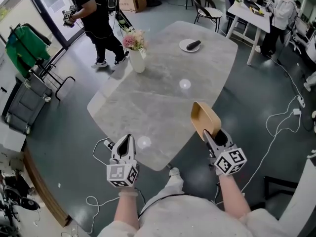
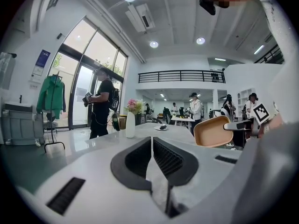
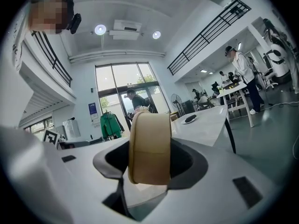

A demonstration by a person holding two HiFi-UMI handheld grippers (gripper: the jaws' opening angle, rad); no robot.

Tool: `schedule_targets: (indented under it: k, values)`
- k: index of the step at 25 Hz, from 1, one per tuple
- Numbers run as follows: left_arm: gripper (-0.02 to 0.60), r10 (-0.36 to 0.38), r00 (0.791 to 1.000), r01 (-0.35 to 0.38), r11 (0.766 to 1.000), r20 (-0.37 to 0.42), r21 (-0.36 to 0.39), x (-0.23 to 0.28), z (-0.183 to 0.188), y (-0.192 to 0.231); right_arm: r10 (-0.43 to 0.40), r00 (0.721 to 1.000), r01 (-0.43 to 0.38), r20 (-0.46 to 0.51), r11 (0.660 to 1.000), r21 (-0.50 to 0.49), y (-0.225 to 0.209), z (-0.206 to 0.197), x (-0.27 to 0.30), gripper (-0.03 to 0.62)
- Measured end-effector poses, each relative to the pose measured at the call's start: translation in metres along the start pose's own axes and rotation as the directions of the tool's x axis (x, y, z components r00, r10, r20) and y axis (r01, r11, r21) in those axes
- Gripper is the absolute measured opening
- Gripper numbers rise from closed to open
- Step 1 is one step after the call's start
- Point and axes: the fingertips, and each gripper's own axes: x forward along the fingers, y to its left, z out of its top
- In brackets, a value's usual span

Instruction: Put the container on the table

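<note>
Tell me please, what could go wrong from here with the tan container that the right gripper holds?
1. The right gripper grips the container at one end only, standing on edge, so it may pivot or slip when lowered.
2. In the head view it hangs near the edge of the table; released there, it might tip off onto the floor.

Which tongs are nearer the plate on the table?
Right. Right tongs, holding the container, are on the plate's side of the table; left tongs are farther, diagonally across it.
</note>
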Motion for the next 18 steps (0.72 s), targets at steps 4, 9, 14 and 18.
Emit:
schedule_targets:
  k: [4, 9, 14, 18]
  values:
    - [0.017, -0.011, 1.0, 0.011, 1.0, -0.003, -0.004, 0.022, -0.001, 0.005, 0.002, 1.0, -0.002, -0.011, 1.0, -0.001, -0.006, -0.001, 0.016, 0.227]
    - [0.017, -0.025, 1.0, 0.025, 1.0, -0.003, -0.015, 0.045, -0.002, 0.01, -0.013, 1.0, 0.013, -0.025, 1.0, 0.003, -0.015, -0.001, 0.031, 0.227]
    - [0.017, -0.04, 0.999, 0.04, 0.999, 0.004, -0.025, 0.069, 0.0, 0.012, -0.02, 1.0, 0.019, -0.023, 1.0, -0.014, -0.023, 0.008, 0.043, 0.227]
    - [0.017, -0.06, 0.998, 0.06, 0.998, 0.006, -0.024, 0.079, 0.002, 0.015, -0.027, 0.999, 0.027, -0.024, 0.999, -0.017, -0.021, 0.009, 0.051, 0.227]
